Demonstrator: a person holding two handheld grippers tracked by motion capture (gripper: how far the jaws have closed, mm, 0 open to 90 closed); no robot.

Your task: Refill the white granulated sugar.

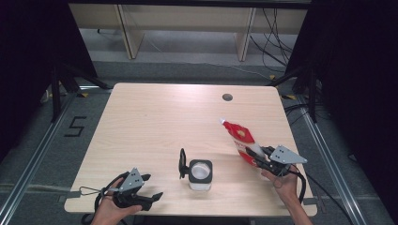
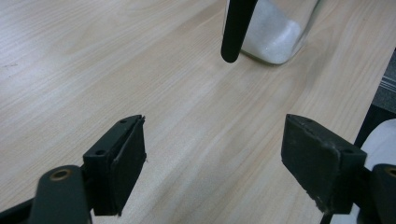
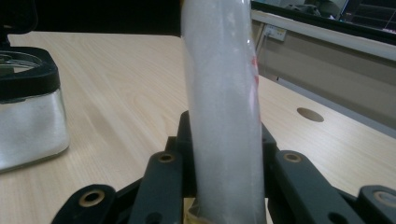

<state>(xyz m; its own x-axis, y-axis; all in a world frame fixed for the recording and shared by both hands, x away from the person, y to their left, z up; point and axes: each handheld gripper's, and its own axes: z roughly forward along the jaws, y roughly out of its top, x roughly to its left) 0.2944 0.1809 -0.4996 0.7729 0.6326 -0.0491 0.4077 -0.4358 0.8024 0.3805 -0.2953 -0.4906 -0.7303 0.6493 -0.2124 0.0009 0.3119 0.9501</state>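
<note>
Two grippers work over the table [image 1: 141, 122]: the left gripper [image 1: 149, 186], at the near edge, stands with its jaws spread wide and nothing between them, and the glass jar [image 1: 201, 174] of white grains sits just ahead of it and to its right, the jar's black lid [image 1: 182, 163] flipped up on the side facing that gripper. Farther right, the right gripper [image 1: 259, 157] is clamped narrowly on the lower end of a red and white pouch [image 1: 240, 137], which rises from between its jaws and slants up and away from the hand, well apart from the jar.
</note>
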